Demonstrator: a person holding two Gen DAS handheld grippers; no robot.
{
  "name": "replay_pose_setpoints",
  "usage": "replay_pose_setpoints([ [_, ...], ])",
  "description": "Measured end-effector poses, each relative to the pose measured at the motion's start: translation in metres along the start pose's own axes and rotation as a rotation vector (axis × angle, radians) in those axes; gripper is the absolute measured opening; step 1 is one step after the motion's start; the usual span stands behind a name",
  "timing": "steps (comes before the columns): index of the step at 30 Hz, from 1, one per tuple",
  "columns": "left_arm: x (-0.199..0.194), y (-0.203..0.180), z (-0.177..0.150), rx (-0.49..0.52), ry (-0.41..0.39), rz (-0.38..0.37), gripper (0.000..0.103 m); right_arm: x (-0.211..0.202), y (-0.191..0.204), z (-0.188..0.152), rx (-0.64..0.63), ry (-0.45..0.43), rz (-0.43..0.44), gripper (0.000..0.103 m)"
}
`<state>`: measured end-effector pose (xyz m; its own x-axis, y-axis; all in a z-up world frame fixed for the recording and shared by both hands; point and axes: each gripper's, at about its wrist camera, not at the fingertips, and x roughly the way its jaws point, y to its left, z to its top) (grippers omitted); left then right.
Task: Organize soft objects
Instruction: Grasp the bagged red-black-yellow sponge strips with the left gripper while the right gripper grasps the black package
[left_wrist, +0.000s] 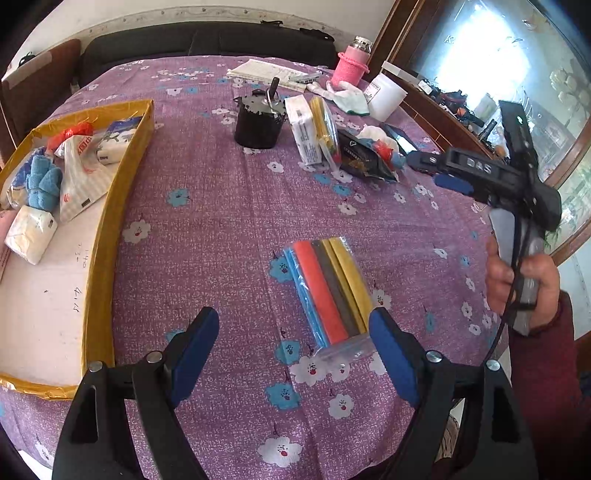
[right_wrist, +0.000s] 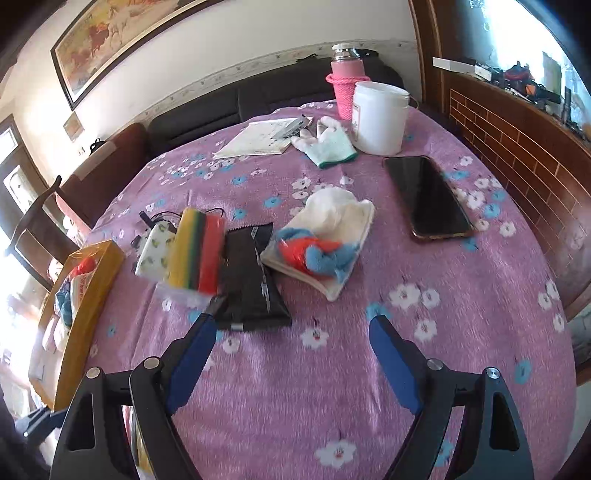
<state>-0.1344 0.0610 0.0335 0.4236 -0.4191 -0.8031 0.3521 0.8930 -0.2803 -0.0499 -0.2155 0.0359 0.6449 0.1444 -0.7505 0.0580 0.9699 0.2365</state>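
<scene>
A clear bag of coloured foam strips (left_wrist: 328, 291) lies flat on the purple cloth, just ahead of my open, empty left gripper (left_wrist: 295, 354), close to its right finger. A yellow-rimmed cardboard box (left_wrist: 99, 240) at the left holds tissue packs, a blue cloth and a plastic bag. My right gripper (right_wrist: 291, 354) is open and empty above the cloth; it also shows in the left wrist view (left_wrist: 443, 170). Ahead of it lie a black pouch (right_wrist: 251, 280), a second strip bag (right_wrist: 197, 254), a tissue pack (right_wrist: 155, 251) and a white cloth with blue and red fabric (right_wrist: 325, 243).
A black pot (left_wrist: 260, 118) stands mid-table. A phone (right_wrist: 428, 197), a white tub (right_wrist: 380, 118), a pink flask (right_wrist: 345, 77), a glove (right_wrist: 327, 144) and papers (right_wrist: 262, 138) lie at the far side. A dark sofa is behind the table.
</scene>
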Motion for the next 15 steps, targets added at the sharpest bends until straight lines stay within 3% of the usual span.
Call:
replay_pose_setpoints([
  [4,-0.001,0.000,0.000,-0.002,-0.001,0.003,0.083,0.034,0.021,0.018,-0.061,0.056,-0.008,0.065],
  [9,-0.001,-0.001,0.001,0.000,0.002,0.012,0.083,0.073,0.039,0.035,-0.099,0.095,-0.065,0.064],
  [11,0.001,-0.003,0.003,0.004,0.008,0.012,0.083,0.086,0.041,0.034,-0.098,0.138,-0.064,0.052],
  [12,0.003,-0.005,0.004,0.009,0.012,0.013,0.083,0.088,0.039,0.032,-0.090,0.153,-0.049,0.036],
  [15,0.013,-0.012,0.009,0.026,0.030,0.013,0.083,0.077,0.034,0.023,-0.073,0.161,-0.012,0.033],
])
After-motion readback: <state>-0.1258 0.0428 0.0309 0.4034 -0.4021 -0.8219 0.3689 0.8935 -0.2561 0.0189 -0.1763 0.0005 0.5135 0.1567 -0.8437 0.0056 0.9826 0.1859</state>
